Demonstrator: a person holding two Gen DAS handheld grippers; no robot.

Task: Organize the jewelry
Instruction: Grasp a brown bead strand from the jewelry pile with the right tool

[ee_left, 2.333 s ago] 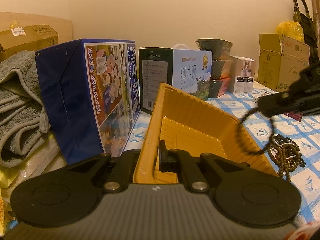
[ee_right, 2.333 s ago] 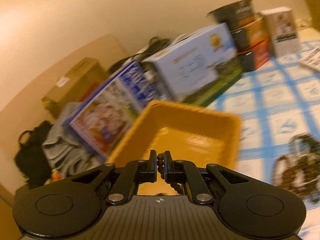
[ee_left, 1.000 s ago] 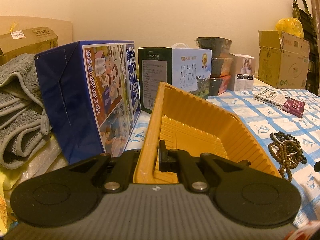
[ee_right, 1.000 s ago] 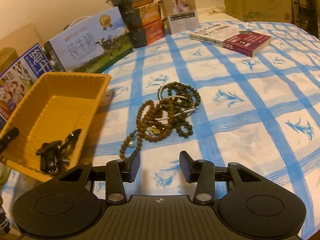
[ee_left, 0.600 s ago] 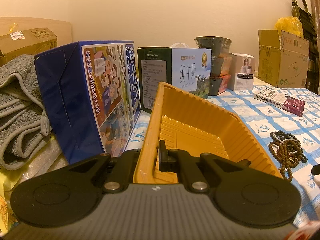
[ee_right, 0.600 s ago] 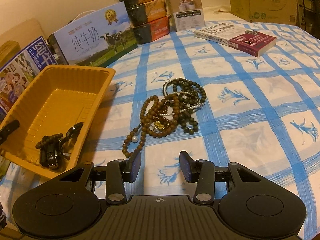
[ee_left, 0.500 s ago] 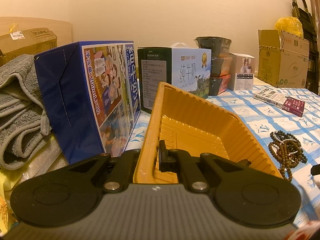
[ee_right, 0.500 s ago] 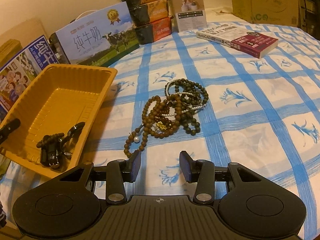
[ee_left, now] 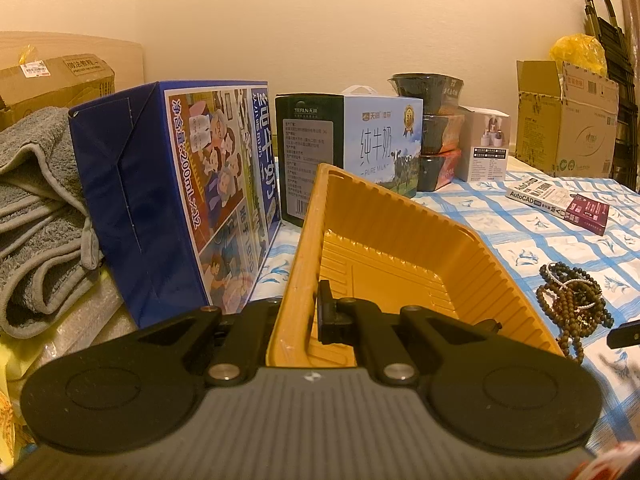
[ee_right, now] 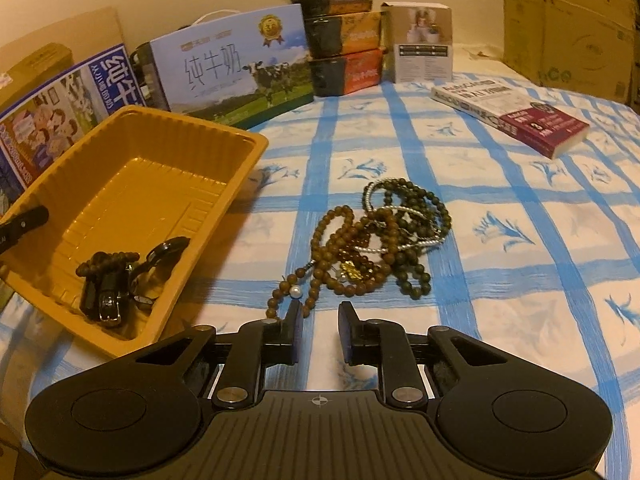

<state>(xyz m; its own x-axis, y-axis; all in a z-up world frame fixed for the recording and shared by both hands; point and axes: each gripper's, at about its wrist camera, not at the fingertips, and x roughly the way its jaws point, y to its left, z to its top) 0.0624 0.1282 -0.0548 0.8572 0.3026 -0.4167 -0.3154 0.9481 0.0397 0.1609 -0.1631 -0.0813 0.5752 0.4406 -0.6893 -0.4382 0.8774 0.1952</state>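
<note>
With my left gripper [ee_left: 298,316] clamped on the tray [ee_right: 236,142] wall and my right gripper [ee_right: 319,334] spread just short of the beads [ee_right: 372,240] on the cloth, I'd pinch one loose strand, not the tangle.

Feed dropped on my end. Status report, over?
Left gripper shut on yellow tray wall. Right gripper open, just short of bead pile on the cloth. Watch and bracelet in tray. Nothing blocking.
</note>
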